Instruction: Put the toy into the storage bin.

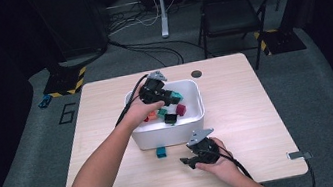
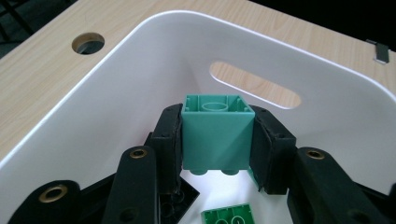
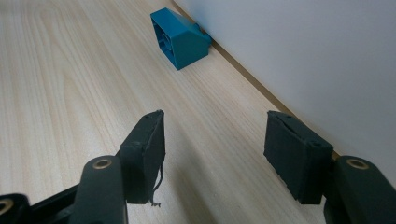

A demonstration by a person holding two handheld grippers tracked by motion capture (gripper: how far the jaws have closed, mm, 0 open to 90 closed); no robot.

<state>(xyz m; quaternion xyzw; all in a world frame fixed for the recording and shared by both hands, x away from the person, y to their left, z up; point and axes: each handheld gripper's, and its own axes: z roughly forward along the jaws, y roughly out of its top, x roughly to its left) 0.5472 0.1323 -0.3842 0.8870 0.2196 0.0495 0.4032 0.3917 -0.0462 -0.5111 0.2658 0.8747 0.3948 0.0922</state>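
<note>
Left gripper (image 2: pixel 217 140): jaws clamping a green block (image 2: pixel 217 135) by its two side faces, hollow end pointing away, studs toward the camera; holding it inside the white bin (image 1: pixel 198 119), above a black brick (image 2: pixel 182 198) and a green plate (image 2: pixel 229 217).

Right gripper (image 3: pixel 212 154): jaws standing apart, gripping nothing, hovering low over the wooden table (image 3: pixel 70 84).

Blue block (image 3: pixel 180 39): lying on its side straight ahead of the right gripper, touching the bin's outer wall; the right hand is the nearer.

Room: dark, with a chair (image 1: pixel 230 15) and floor cables beyond.
</note>
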